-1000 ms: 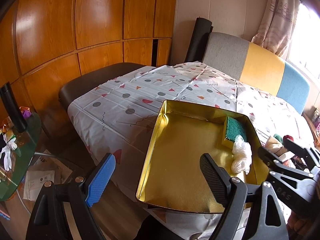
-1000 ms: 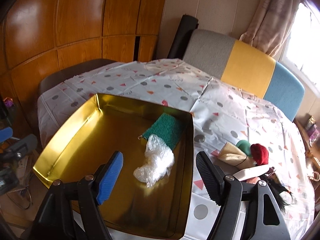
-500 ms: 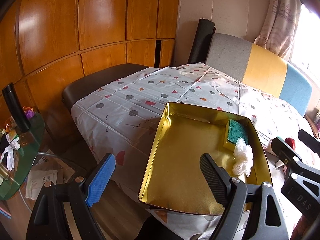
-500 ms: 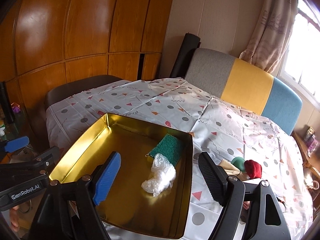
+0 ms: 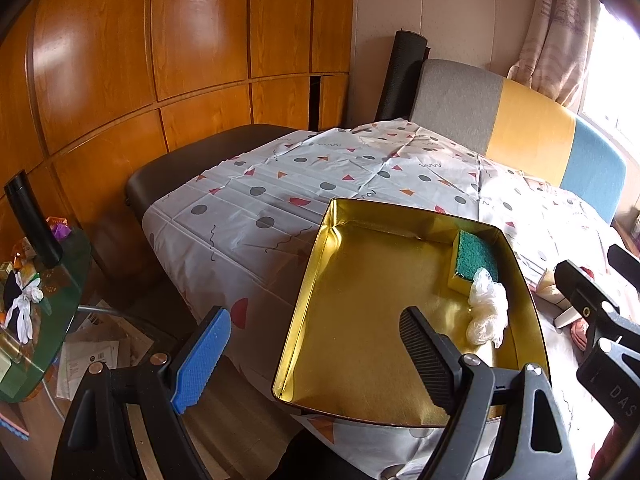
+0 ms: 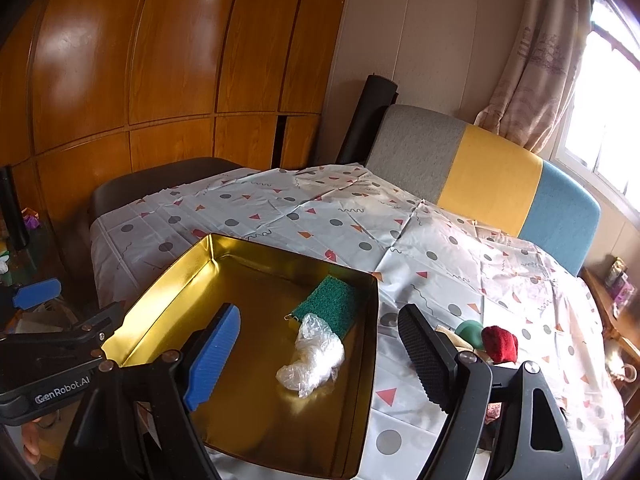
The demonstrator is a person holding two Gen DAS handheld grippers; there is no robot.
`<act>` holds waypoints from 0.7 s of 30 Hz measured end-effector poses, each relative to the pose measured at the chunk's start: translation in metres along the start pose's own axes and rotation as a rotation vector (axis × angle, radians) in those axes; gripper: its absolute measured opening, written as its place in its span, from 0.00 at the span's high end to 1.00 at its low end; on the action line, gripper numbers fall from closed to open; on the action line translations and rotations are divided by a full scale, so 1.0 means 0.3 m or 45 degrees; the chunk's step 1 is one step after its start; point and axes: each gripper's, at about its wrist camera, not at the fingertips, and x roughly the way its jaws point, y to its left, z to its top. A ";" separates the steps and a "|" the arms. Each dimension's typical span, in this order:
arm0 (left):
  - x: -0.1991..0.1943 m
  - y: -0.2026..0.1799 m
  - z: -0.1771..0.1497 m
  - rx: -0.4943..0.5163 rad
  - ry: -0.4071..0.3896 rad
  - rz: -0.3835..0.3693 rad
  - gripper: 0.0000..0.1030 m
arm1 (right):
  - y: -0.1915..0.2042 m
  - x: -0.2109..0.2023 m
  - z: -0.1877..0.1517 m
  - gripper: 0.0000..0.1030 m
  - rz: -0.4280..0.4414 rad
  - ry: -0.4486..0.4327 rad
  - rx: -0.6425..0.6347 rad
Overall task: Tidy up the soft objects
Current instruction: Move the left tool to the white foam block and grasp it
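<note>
Right tool [image 6: 320, 356] spread and empty, just opening wider; swing it over the red plush [image 6: 500, 342], then pinch gently

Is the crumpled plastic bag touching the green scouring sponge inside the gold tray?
Touching. The right wrist view shows the crumpled plastic bag overlapping the near edge of the green scouring sponge, no gap between them, on the gold tray.

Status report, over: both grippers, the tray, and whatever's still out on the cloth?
Both grippers open, empty. Sponge and plastic bag in gold tray. Red plush outside. Nothing blocking.
</note>
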 end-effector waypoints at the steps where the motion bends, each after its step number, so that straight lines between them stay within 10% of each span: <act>1: -0.001 -0.004 -0.001 0.004 0.000 0.001 0.15 | -0.001 0.002 0.000 0.20 -0.002 -0.003 -0.001; 11: 0.001 -0.125 0.028 0.149 0.014 -0.142 0.15 | -0.150 0.044 -0.086 0.15 -0.031 0.087 0.061; 21: -0.007 -0.501 0.061 0.552 0.002 -0.414 0.15 | -0.637 0.042 -0.340 0.13 -0.256 0.321 0.339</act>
